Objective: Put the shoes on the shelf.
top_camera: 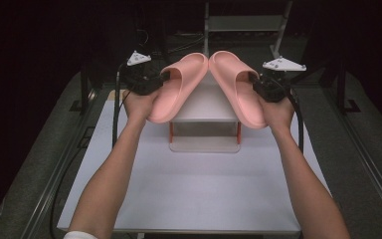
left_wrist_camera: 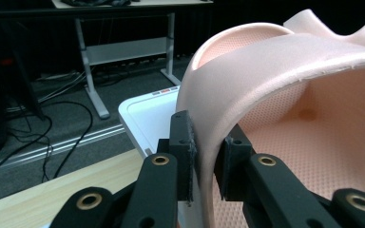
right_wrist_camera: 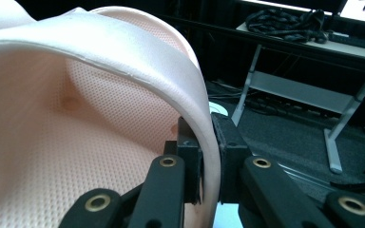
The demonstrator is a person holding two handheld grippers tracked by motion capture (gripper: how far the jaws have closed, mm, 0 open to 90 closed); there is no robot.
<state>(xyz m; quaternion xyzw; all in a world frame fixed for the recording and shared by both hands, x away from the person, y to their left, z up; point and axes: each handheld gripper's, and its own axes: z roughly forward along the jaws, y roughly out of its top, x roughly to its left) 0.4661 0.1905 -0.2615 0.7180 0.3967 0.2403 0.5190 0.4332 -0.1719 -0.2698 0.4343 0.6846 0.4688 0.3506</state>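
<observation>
**Two pink slippers held aloft over a white stand**

Dark surroundings frame a pale table [top_camera: 179, 199] that fills the lower centre of the high view, with grey floor to either side. At lower left of that view, the person's left forearm runs up and slightly rightward to the left hand [top_camera: 138, 105], which carries the left gripper [top_camera: 163, 77] at upper left of centre. Its jaws are clamped on the side edge of the strap of the left slipper [top_camera: 176, 89], whose toe points up toward the top centre and whose heel hangs down to the lower left. In the left gripper view, the pads pinch the thin strap wall from both sides at the bottom centre, and the footbed's dotted lining shows at right.

At centre, below and behind both slippers, stands a white stand [top_camera: 205, 127] with orange legs; the slippers hang in front of its top and hide part of it. The two toes nearly meet above it, at the top centre.

At right, the right slipper [top_camera: 234, 87] mirrors the first, heel toward the lower right. The right gripper [top_camera: 255, 84] is closed on its strap edge, borne by the right hand [top_camera: 277, 112], whose forearm enters from the lower right. A metal desk frame [right_wrist_camera: 290, 90] stands at the right of the right gripper view.
</observation>
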